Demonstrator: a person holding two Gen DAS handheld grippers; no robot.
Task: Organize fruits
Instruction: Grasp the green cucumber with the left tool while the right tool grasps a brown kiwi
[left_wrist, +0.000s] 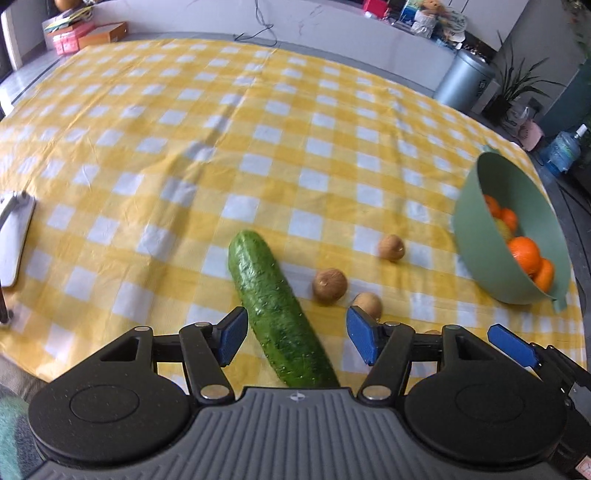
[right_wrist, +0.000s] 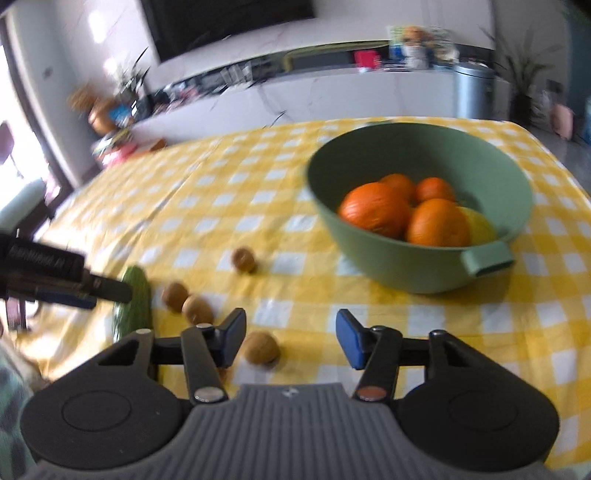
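A green cucumber (left_wrist: 273, 310) lies on the yellow checked cloth, running between the fingers of my left gripper (left_wrist: 297, 339). The jaws stand apart, and the blue pads (left_wrist: 232, 338) do not press on it. Three brown kiwis (left_wrist: 330, 286) lie just to its right. In the right wrist view, another kiwi (right_wrist: 262, 348) sits between the spread fingers of my right gripper (right_wrist: 291, 341), close to the left pad and not clamped. A green bowl (right_wrist: 406, 266) holding several oranges (right_wrist: 373, 208) and a yellow fruit stands behind it on the right. The left gripper (right_wrist: 74, 288) also shows over the cucumber (right_wrist: 135, 306).
A pale flat board (left_wrist: 14, 240) lies at the cloth's left edge. The bowl (left_wrist: 469, 206) sits near the table's right edge. Beyond the table are a grey bin (left_wrist: 463, 79), potted plants and a cluttered counter with boxes (left_wrist: 88, 35).
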